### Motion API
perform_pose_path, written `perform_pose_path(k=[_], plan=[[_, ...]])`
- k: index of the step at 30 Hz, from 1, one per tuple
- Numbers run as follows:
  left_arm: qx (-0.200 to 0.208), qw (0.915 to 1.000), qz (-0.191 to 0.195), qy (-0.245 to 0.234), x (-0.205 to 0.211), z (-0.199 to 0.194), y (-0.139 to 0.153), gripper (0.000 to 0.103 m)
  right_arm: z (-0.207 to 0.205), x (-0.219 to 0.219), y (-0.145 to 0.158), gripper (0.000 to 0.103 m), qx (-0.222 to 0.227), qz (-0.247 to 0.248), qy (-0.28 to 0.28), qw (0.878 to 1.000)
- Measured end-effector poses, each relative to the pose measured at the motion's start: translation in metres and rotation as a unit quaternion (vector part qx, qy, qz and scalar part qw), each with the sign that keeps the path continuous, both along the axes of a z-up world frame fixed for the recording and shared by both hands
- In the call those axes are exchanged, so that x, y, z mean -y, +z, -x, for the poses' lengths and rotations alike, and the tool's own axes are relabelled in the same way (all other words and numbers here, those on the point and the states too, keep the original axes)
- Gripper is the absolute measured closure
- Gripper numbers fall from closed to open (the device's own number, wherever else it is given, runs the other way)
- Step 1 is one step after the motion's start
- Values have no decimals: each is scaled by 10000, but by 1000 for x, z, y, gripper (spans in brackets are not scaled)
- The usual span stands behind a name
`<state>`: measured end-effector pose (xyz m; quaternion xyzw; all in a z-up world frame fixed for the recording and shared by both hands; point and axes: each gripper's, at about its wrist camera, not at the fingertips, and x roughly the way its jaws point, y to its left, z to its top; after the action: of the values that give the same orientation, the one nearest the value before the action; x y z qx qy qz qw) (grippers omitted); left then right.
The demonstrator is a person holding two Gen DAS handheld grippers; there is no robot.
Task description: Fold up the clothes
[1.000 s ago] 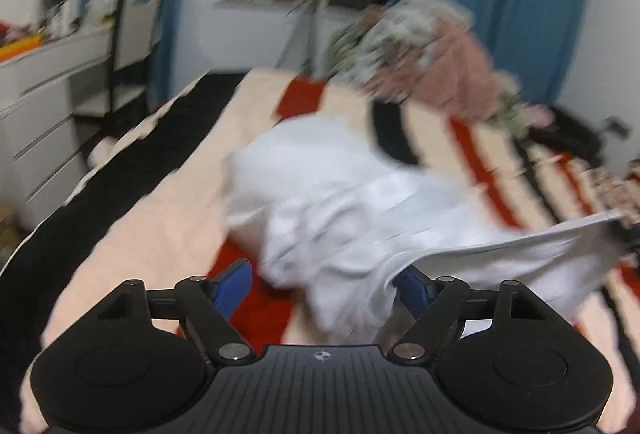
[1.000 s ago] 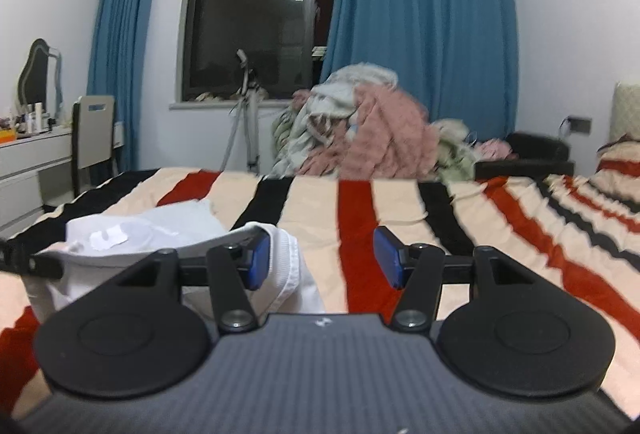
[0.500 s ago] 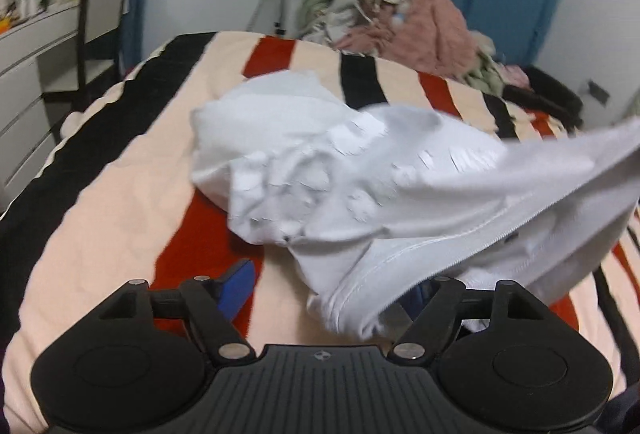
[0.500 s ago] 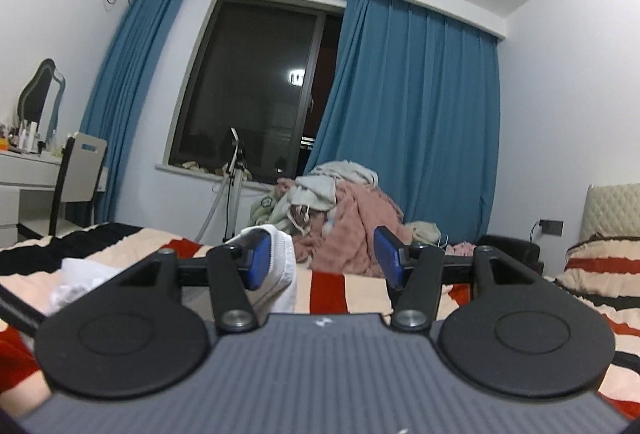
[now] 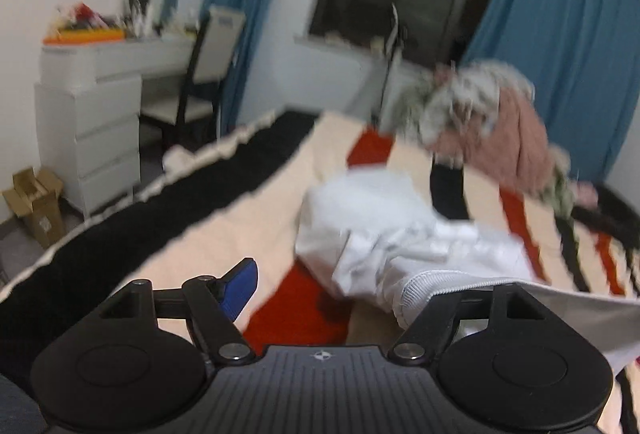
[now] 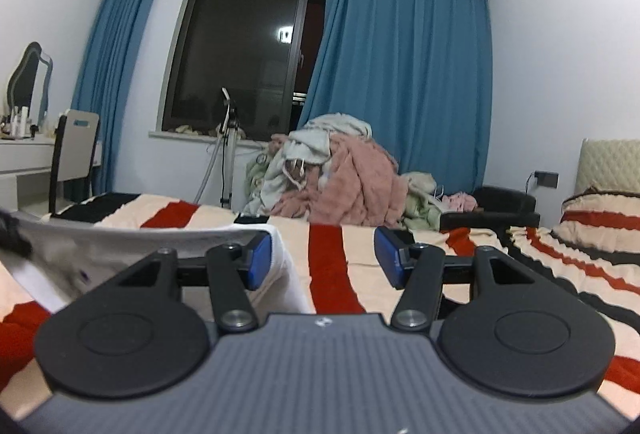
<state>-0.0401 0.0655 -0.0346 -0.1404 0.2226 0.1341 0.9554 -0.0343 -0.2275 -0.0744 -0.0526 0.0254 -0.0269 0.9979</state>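
White garment (image 5: pixel 404 246) being stretched over the striped bed (image 5: pixel 240 218)
Clothes pile (image 6: pixel 340 174) is heaped at the far edge; both grippers' fingers (image 6: pixel 259 261) are standing apart, fabric draped over one each.

Blue curtains (image 6: pixel 404 74) flank a dark window (image 6: pixel 240 50). White drawer unit (image 5: pixel 88 126) and chair (image 5: pixel 208 62) stand at left; cardboard box (image 5: pixel 34 202) on the floor.

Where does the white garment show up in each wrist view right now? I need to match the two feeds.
Left wrist: white garment lies bunched at centre right on the striped bed, its ribbed hem over the gripper's right finger.
Right wrist: its stretched edge runs along lower left.
Shared landmark: clothes pile under the window.
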Motion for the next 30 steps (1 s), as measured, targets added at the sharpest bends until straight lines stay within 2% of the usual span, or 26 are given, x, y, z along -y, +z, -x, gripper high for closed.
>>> perform_pose_path(k=[1, 4, 6, 9, 12, 15, 16, 20, 24, 27, 30], plan=[[181, 9998, -42, 60, 2, 6, 5, 29, 0, -2, 0, 46, -7, 39, -15, 10000], [659, 9972, -268, 210, 11, 23, 20, 29, -9, -7, -3, 46, -445, -4, 19, 9990], [866, 9954, -298, 280, 15, 32, 30, 29, -25, -13, -10, 46, -1095, -2, 86, 9940], [791, 9965, -55, 250, 12, 36, 40, 30, -47, -11, -22, 47, -2148, -371, 196, 9757], [698, 9974, 154, 102, 4, 36, 51, 32, -45, -5, -9, 47, -1854, -540, -188, 9810], [857, 9961, 217, -51, 1, 34, 76, 34, -36, 2, 35, 47, -1068, -644, -452, 9912], [934, 9953, 224, -93, 0, 33, 85, 34, -35, 5, 58, 47, -809, -624, -452, 9937], [1536, 9867, 474, -250, -6, 26, 170, 33, -28, 13, 158, 47, 139, -643, -345, 9972], [2290, 9725, 279, -320, -9, 38, 278, 31, -12, 16, 268, 47, 1020, -662, -138, 9925], [2622, 9643, 252, -264, -14, 50, 341, 30, 3, 11, 337, 47, 1397, -463, 90, 9891], [2917, 9561, 183, -191, -21, 67, 395, 28, 17, 6, 385, 47, 1652, -227, 207, 9858]])
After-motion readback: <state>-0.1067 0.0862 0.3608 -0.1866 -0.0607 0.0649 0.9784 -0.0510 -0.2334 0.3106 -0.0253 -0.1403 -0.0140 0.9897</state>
